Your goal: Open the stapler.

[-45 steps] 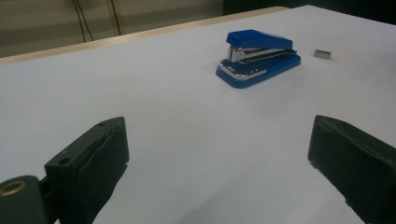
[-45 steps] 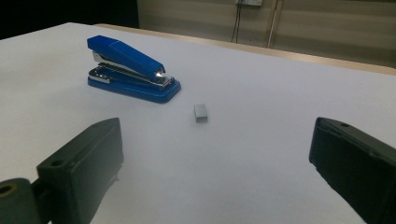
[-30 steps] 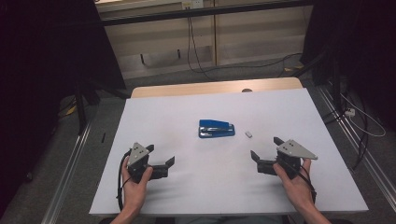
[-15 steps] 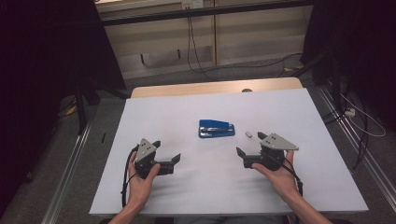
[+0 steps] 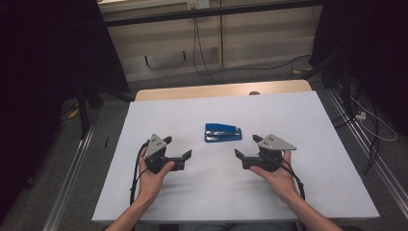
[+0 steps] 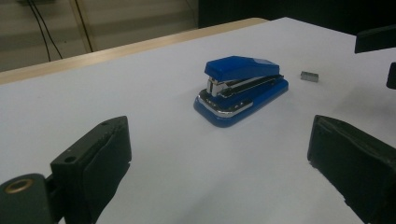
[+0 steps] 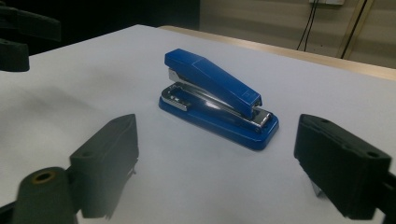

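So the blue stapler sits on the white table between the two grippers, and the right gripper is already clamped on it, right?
Not clamped. In the right gripper view the right gripper has its jaws open, short of the stapler, with nothing between them. The rest holds: the stapler sits on the white table between the grippers.

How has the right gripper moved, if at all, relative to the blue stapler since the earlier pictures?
Yes: the right gripper has moved left, closer to the stapler, its jaws closing slightly on nothing.

light: dim, overhead | shadows: soft | near jaws blurred
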{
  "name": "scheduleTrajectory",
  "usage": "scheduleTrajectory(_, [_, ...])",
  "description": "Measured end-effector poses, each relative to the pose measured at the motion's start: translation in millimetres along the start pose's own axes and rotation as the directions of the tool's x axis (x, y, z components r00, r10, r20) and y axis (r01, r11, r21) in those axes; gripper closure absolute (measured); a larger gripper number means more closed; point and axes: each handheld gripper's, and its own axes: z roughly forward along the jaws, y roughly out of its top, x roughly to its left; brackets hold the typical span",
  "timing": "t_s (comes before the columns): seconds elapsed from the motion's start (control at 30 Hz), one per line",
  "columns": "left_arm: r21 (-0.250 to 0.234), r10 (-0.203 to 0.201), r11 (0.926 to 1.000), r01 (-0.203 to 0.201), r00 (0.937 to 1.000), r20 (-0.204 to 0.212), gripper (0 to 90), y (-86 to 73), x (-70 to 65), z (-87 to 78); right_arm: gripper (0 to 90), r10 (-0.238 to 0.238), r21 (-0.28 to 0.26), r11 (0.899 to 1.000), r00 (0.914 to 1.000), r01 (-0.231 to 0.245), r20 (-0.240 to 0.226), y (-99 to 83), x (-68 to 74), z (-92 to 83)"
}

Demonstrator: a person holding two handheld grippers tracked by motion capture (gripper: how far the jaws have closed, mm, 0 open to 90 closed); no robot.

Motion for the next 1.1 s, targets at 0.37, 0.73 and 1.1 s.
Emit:
scheduleTrajectory(0.37, [-0.001,-0.014,0.9999,0.014,0.9998,0.016,4.3,16.6,-2.7,20.2,35.6,-0.008,-0.023,1.0,0.9994,0.007,-0.033,11.1,-1.1,16.5])
scheduleTrajectory(0.73, [0.018,-0.012,0.9998,0.012,0.9999,0.007,5.5,17.6,-4.2,44.0,45.0,0.007,-0.037,0.999,0.9992,-0.009,-0.04,16.5,-3.8,31.1])
scheduleTrajectory(1.1, [0.034,-0.002,0.9994,0.001,0.9999,0.016,5.5,31.0,-0.3,65.9,53.2,-0.001,-0.022,1.0,0.9984,0.0,-0.056,22.8,-6.6,44.0])
